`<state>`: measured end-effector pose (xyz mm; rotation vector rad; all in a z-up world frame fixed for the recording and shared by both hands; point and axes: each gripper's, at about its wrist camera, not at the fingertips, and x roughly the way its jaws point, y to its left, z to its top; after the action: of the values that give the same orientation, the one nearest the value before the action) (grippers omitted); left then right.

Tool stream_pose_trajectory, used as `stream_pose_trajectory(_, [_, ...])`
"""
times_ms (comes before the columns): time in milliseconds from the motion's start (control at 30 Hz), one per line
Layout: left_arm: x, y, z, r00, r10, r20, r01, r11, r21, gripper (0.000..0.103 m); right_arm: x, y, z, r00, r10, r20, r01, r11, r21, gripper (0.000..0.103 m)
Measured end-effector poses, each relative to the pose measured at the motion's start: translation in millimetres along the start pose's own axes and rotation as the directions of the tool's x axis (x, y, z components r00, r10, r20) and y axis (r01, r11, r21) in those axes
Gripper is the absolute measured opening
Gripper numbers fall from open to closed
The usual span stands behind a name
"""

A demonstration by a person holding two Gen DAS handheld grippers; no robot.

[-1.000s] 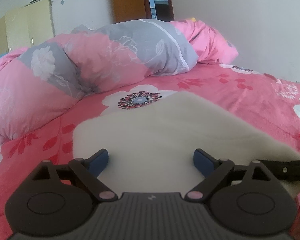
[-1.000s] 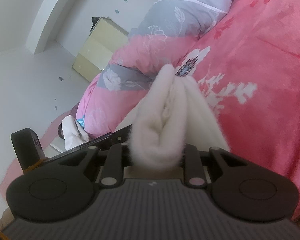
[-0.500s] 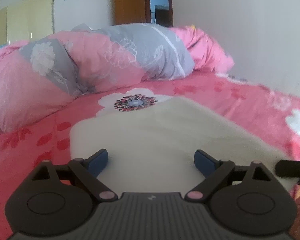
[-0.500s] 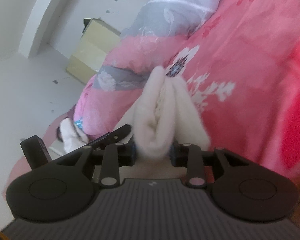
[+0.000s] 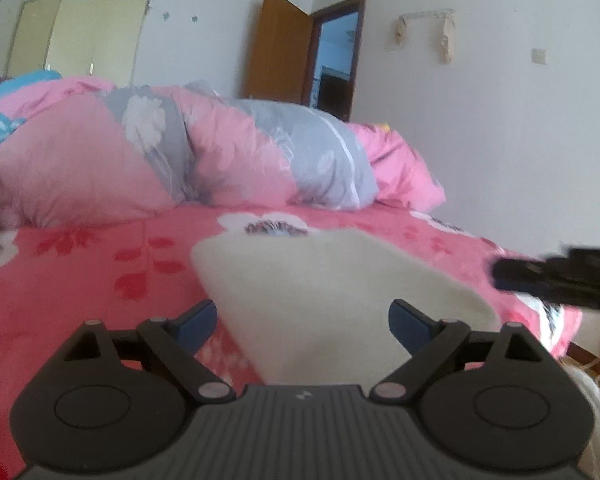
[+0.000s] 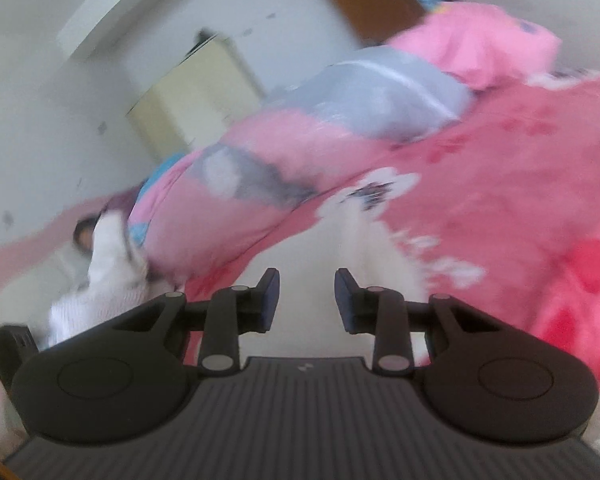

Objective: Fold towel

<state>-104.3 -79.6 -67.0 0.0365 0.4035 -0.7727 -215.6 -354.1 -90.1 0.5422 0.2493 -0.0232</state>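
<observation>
Your left gripper (image 5: 302, 322) gapes wide and your right gripper (image 6: 307, 300) stands parted, both empty, over the cream towel (image 5: 340, 280); no writing legible

The setting was a bedroom in a home. A bed (image 5: 80, 280) covered by a pink sheet printed with red and white flowers filled most of the view. A bulky pink-and-grey floral duvet (image 5: 228, 156) lay heaped along its far side. Behind it stood a pale yellow wardrobe (image 5: 80, 36) against a plain white wall (image 5: 500, 120). A brown wooden door (image 5: 278, 48) stood open beside a dark doorway. A small light switch (image 5: 539, 56) was mounted on the wall.
</observation>
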Motion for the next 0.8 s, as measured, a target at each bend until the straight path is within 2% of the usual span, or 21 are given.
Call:
stream_pose_trajectory(33, [-4.3, -1.9, -5.7, 1.0, -0.009, -0.004, 0.009, 1.0, 0.01, 0.094, 6.3, 8.6, -1.5, 1.0, -0.001, -0.01, 0.001, 0.999, -0.044, 0.029])
stream_pose_trajectory(133, [-13.8, -9.5, -22.8, 0.999, -0.03, -0.018, 0.031, 0.999, 0.042, 0.094, 30.7, 20.0, -7.5, 0.996, -0.081, -0.024, 0.076, 0.983, -0.168, 0.028])
stream_pose_trajectory(167, [-13.4, -12.5, -27.5, 0.999, -0.026, -0.027, 0.027, 0.998, 0.054, 0.094, 39.9, 18.2, -10.1, 0.992, -0.118, -0.035, 0.11, 0.976, -0.189, 0.028])
stream_pose_trajectory(233, [-10.5, -19.9, -35.5, 0.999, -0.002, -0.041, 0.006, 0.996, 0.093, 0.094, 51.3, 6.2, -17.4, 0.983, -0.165, -0.077, 0.15, 0.974, -0.173, 0.02])
stream_pose_trajectory(367, [2.2, -34.4, -43.3, 0.997, 0.073, -0.031, -0.065, 0.979, 0.192, 0.094, 52.9, -3.9, -24.3, 0.981, -0.173, -0.09, 0.159, 0.976, -0.148, 0.019])
stream_pose_trajectory(600, [36.5, -40.4, -46.3, 0.986, 0.161, -0.039, -0.146, 0.956, 0.254, 0.093, 50.9, -3.7, -31.3, 0.984, -0.165, -0.062, 0.154, 0.977, -0.148, 0.019])
stream_pose_trajectory(800, [41.8, -28.0, -43.1, 0.977, 0.211, 0.031, -0.213, 0.958, 0.192, 0.093, 52.0, -6.6, -33.7, 0.987, -0.152, -0.046, 0.144, 0.979, -0.144, 0.019])
